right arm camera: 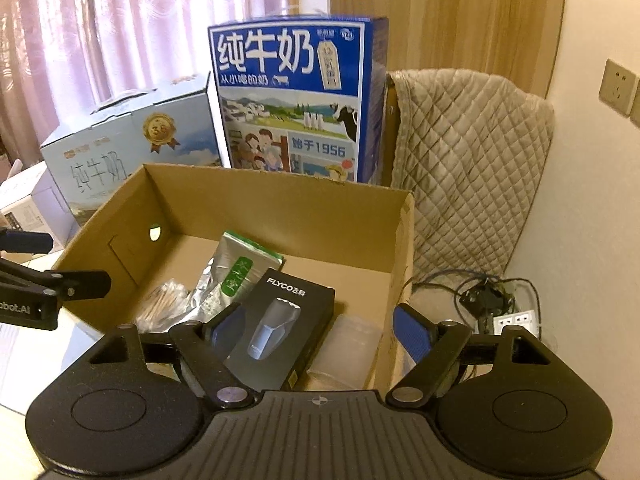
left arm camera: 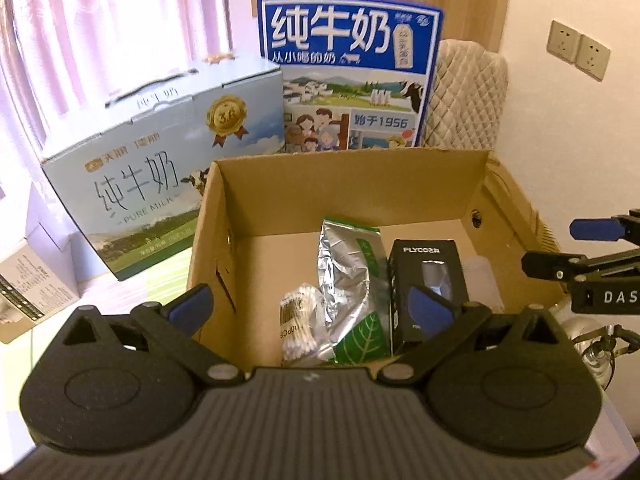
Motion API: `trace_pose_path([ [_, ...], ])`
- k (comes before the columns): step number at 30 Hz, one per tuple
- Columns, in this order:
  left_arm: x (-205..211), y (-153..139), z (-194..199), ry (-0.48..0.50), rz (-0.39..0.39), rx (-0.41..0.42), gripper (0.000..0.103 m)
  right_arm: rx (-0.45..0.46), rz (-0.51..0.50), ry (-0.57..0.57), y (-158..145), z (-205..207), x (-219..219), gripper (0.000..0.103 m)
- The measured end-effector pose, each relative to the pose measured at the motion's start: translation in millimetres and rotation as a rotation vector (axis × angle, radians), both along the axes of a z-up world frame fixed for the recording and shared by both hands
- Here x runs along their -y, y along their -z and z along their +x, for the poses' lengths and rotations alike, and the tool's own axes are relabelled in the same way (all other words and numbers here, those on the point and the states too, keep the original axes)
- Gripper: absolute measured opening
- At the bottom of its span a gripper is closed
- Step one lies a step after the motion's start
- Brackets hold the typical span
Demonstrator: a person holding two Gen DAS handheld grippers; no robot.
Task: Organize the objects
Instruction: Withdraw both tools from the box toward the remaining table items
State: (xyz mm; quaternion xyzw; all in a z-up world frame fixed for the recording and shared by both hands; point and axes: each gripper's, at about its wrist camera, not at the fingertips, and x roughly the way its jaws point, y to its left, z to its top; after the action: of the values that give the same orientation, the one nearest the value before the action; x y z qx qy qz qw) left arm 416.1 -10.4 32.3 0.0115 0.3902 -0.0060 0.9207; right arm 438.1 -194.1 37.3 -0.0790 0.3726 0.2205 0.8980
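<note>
1. Inside, the cardboard box [left arm camera: 348,184] holds four things side by side on its floor: a bag of cotton swabs [left arm camera: 298,324], a silver-and-green foil pouch [left arm camera: 352,276], a black shaver box [left arm camera: 430,280] and a clear plastic container [right arm camera: 352,344]. The row packs the near half of the floor, probably to leave the far half free for more.
2. Lying flat, the shaver box [right arm camera: 288,320] shows its printed face upward; the pouch [right arm camera: 236,276] leans partly over the swabs [right arm camera: 164,300].
3. Left hand-held gripper [left arm camera: 308,308]: fingers spread wide above the box's near edge, nothing between them. It looks freed for a further pick.
4. Right hand-held gripper [right arm camera: 320,332]: fingers apart, nothing clamped, the shaver box and clear container visible below the gap.
5. Both hand-held grippers tilt down toward the box opening, which suits dropping items in from above.
6. Behind the box [right arm camera: 280,200] stand a pale milk carton case [left arm camera: 160,160] and an upright blue milk case [left arm camera: 348,72], and a quilted cover [right arm camera: 468,160] drapes over a chair by the wall.
7. Cables and a power strip [right arm camera: 516,320] lie to the right, outside the box.
</note>
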Motion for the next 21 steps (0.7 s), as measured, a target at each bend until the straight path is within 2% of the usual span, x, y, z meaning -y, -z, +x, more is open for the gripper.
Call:
trace_pose_path([
  [10,5.4,-16.3,-51.2,0.011,0.0,0.004,0.102,0.003,0.025,-0.045,-17.8,-45.5,9.1,0.078],
  [21,10.8,-8.9,-114.2,0.007,0.002,-0.027,0.102,-0.048,0.03,-0.102,-11.7,-106.4,21.8,0.078],
])
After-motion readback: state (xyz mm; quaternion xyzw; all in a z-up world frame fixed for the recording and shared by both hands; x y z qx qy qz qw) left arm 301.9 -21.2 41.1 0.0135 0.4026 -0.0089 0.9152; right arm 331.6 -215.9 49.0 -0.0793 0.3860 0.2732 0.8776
